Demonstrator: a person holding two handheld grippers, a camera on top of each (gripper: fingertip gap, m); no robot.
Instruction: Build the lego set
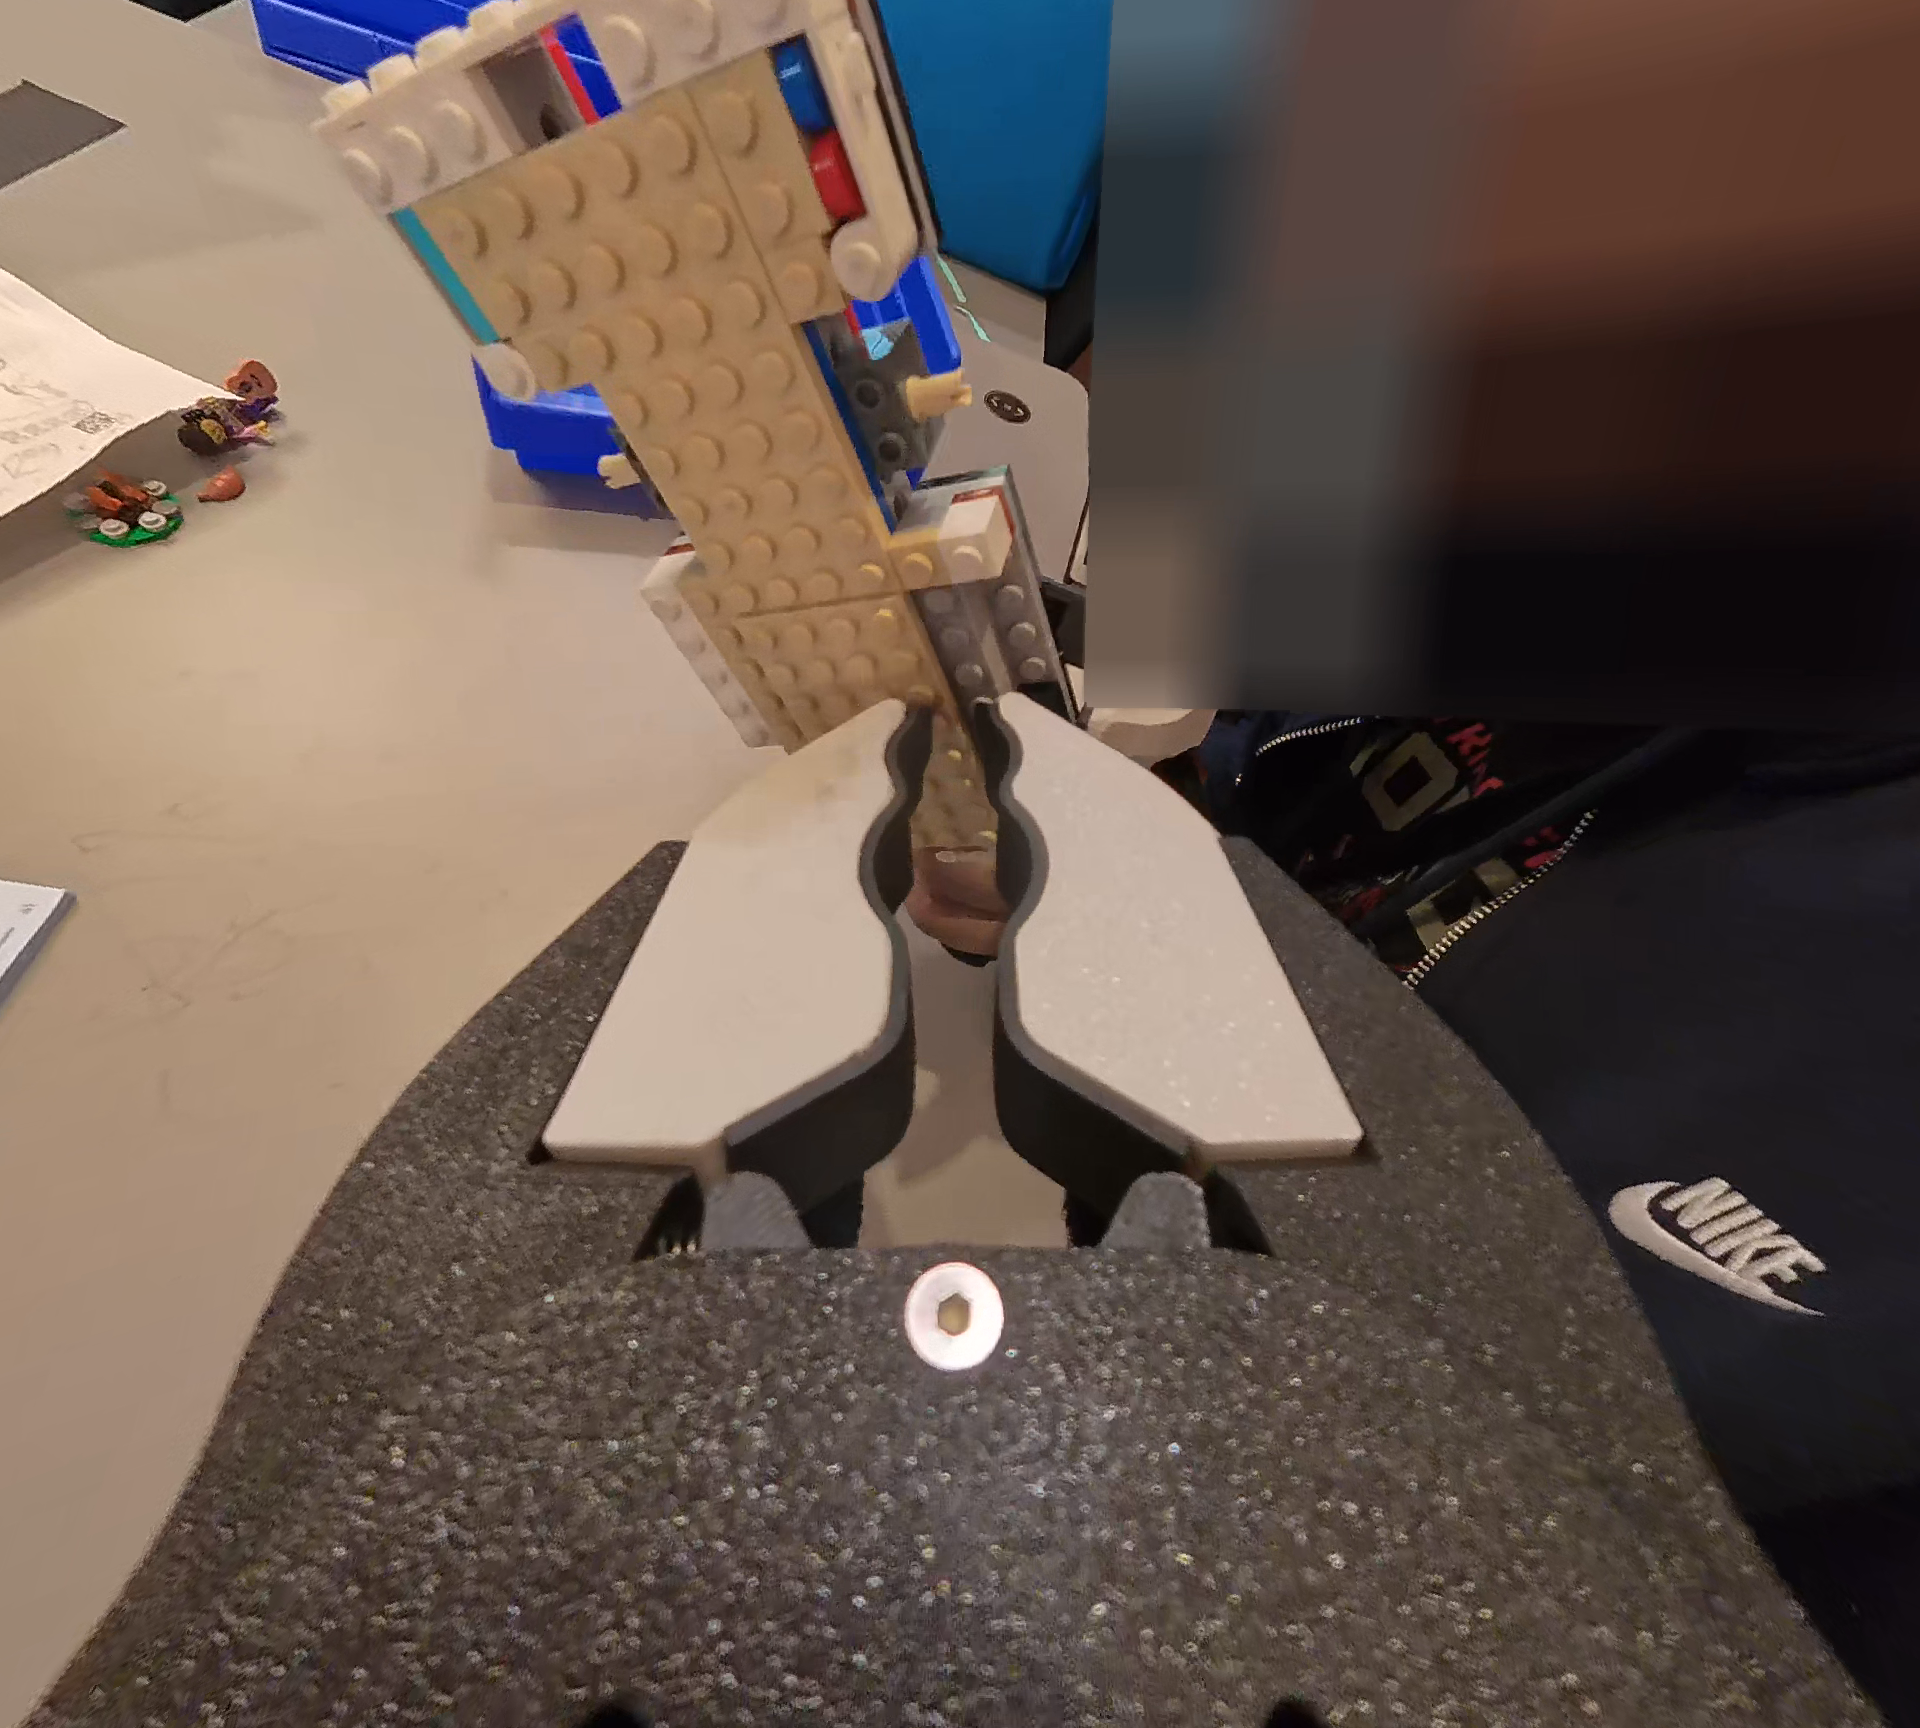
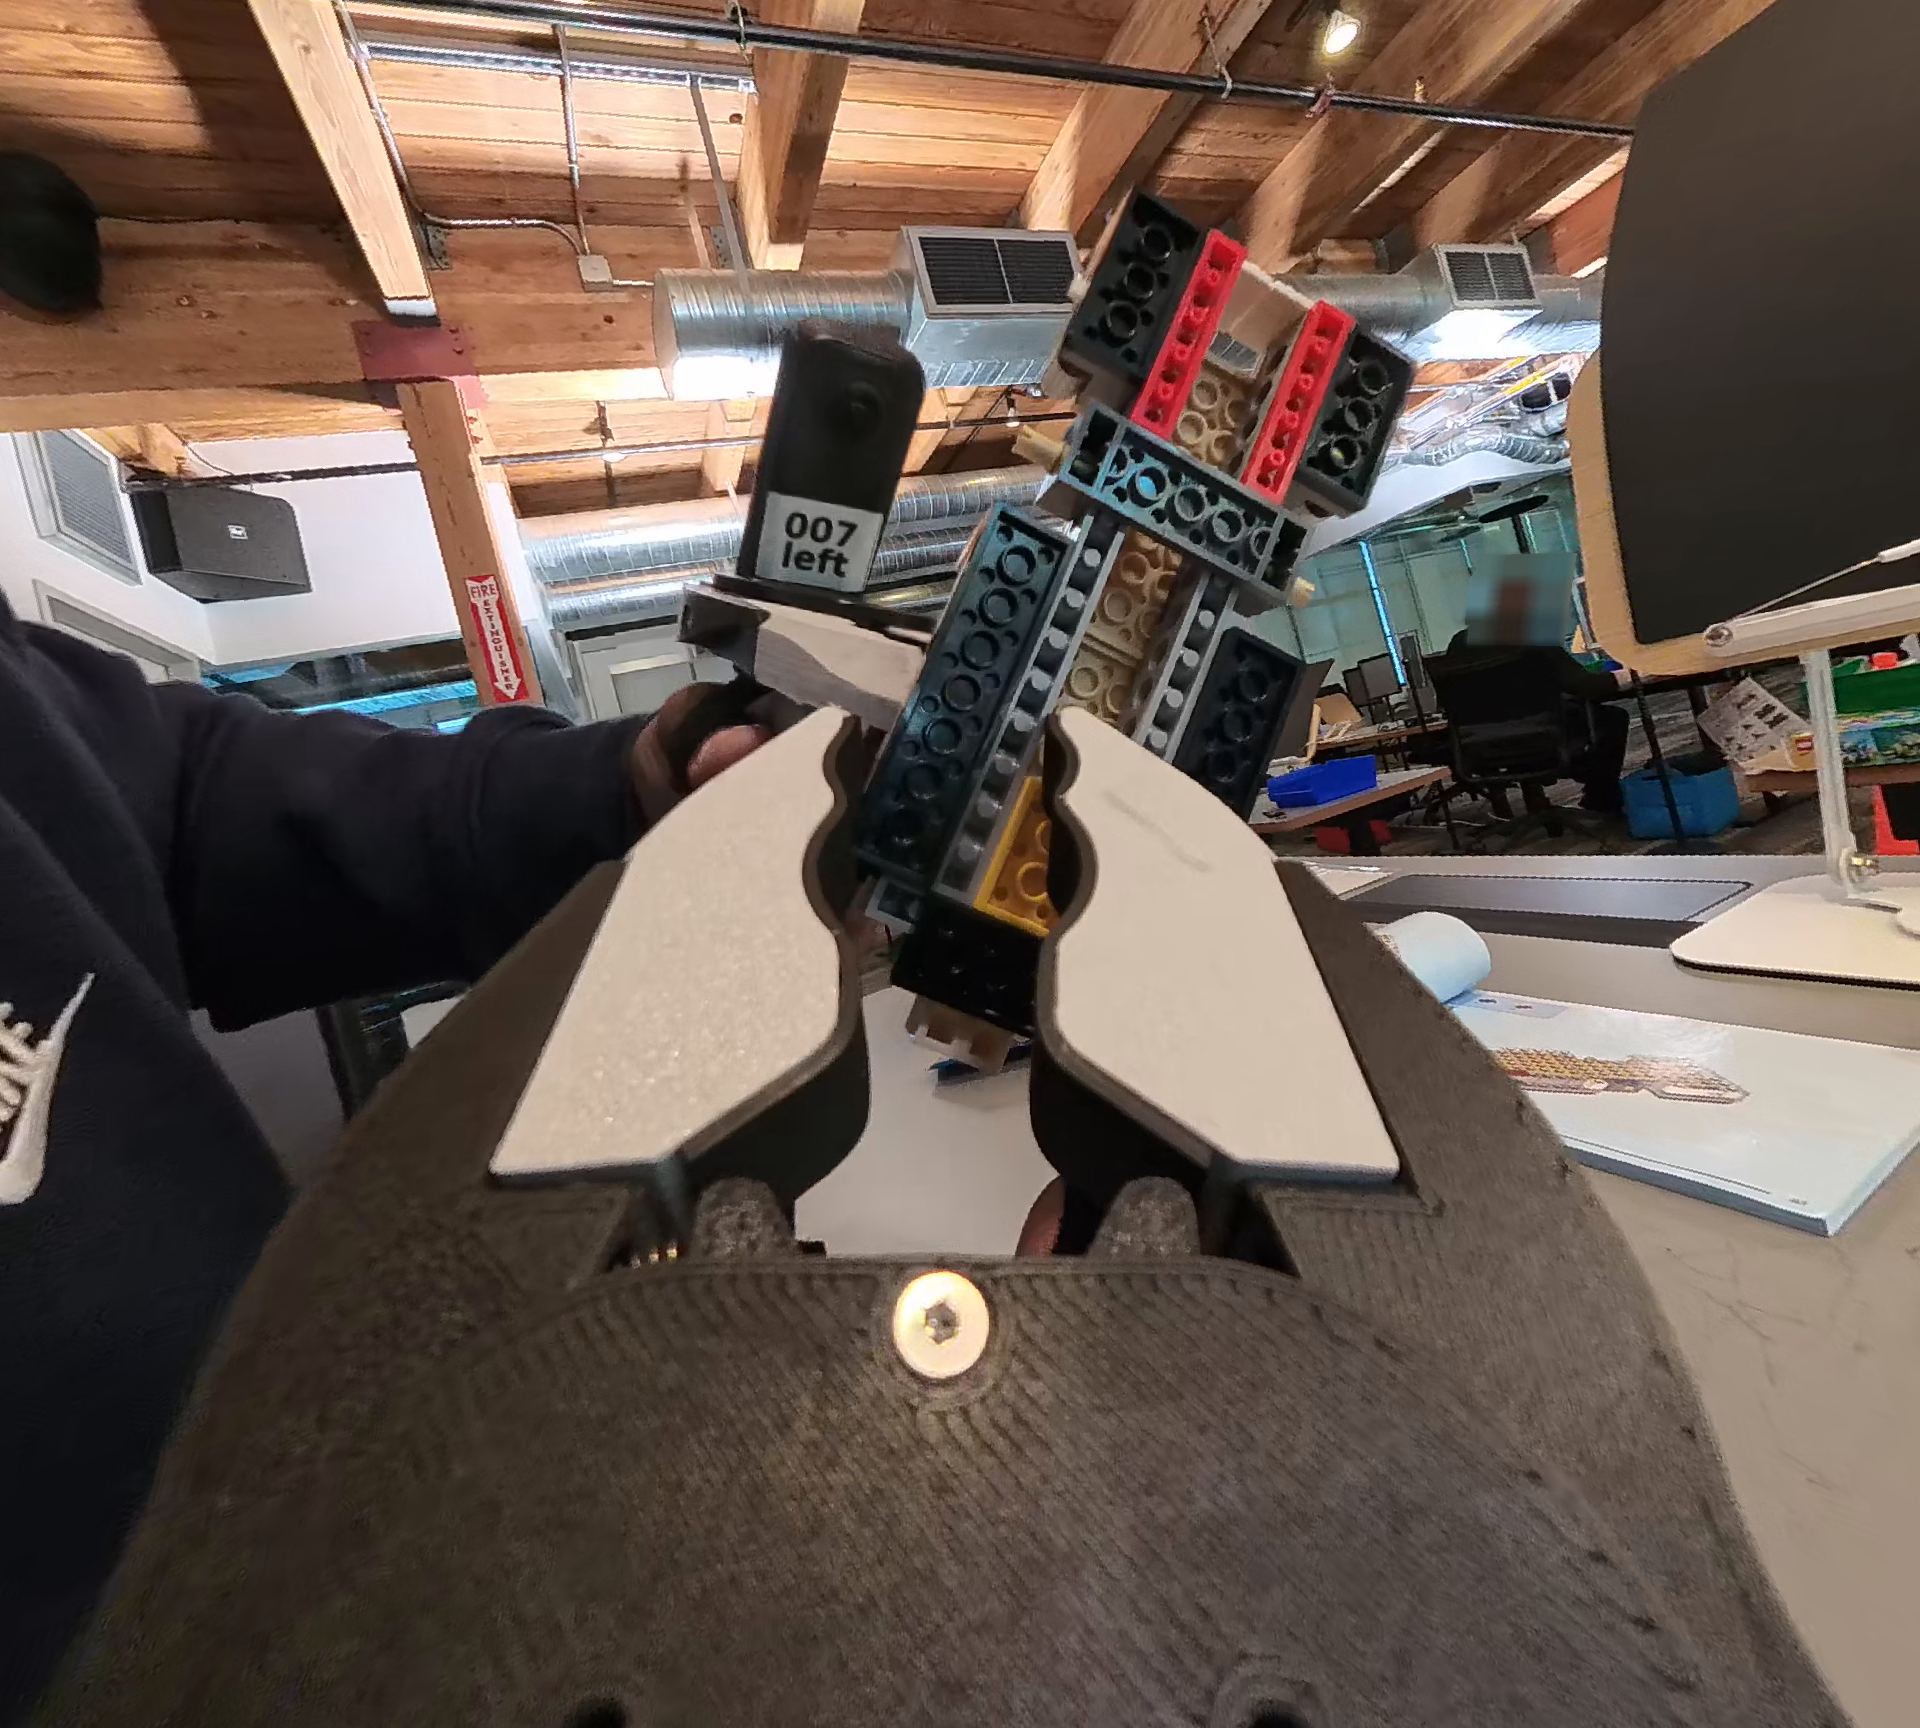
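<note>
both claws (image 1: 951, 722) (image 2: 945, 743) clamp the brick model (image 1: 665, 307), long axis pointing up-left.

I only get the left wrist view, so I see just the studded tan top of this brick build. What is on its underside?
Observer: The right wrist view shows the brick build from below: black bricks, grey strips and two red bricks near the far end.
Operator: Is the right tool on it?
Observer: Yes, the right tool is closed across the build's near end, over a black and grey section with a yellow brick at one finger.
Operator: Where does my left tool sit from there?
Observer: The left tool comes in from the side, its finger against the build's edge just above the right tool.
</note>
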